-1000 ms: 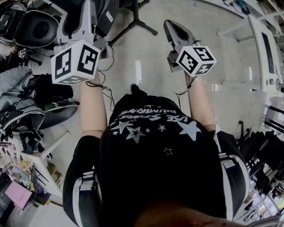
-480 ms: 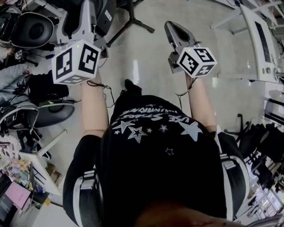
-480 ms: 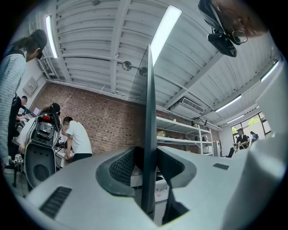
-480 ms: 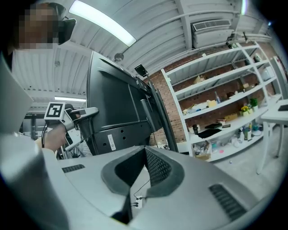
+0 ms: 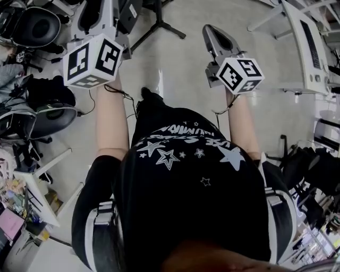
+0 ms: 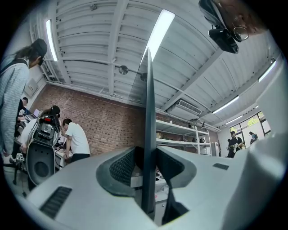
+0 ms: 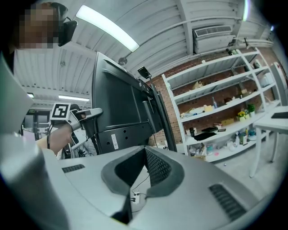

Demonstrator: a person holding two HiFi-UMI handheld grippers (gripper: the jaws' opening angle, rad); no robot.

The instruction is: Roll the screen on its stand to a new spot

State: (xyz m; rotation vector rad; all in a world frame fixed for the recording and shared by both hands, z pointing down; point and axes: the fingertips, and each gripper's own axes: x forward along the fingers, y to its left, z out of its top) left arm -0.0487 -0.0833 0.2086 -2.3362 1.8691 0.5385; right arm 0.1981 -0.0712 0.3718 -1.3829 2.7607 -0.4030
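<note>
The screen [image 7: 120, 105] is a big dark panel on a black stand; the right gripper view shows its back, with a white label. Its thin edge [image 6: 148, 112] runs upright between the jaws of my left gripper [image 6: 147, 155], which is shut on it. In the head view the left gripper [image 5: 98, 8] reaches to the top edge, beside the stand's black legs [image 5: 159, 27]. My right gripper [image 5: 212, 33] hovers apart to the right, shut and empty. Its view shows its pads [image 7: 155, 166] meeting with nothing between them, and the left gripper [image 7: 87, 114] at the screen's far edge.
Black chairs [image 5: 37, 24] and bags crowd the floor at left. A white table [image 5: 305, 48] stands at right. Loaded shelving [image 7: 216, 108] lines the brick wall right of the screen. People [image 6: 74, 139] work at the left, and a cable [image 5: 125, 95] trails on the floor.
The chairs, table and floor have slid up and left in the head view. The stand's legs and both grippers keep their places in it, so the screen has travelled along with me.
</note>
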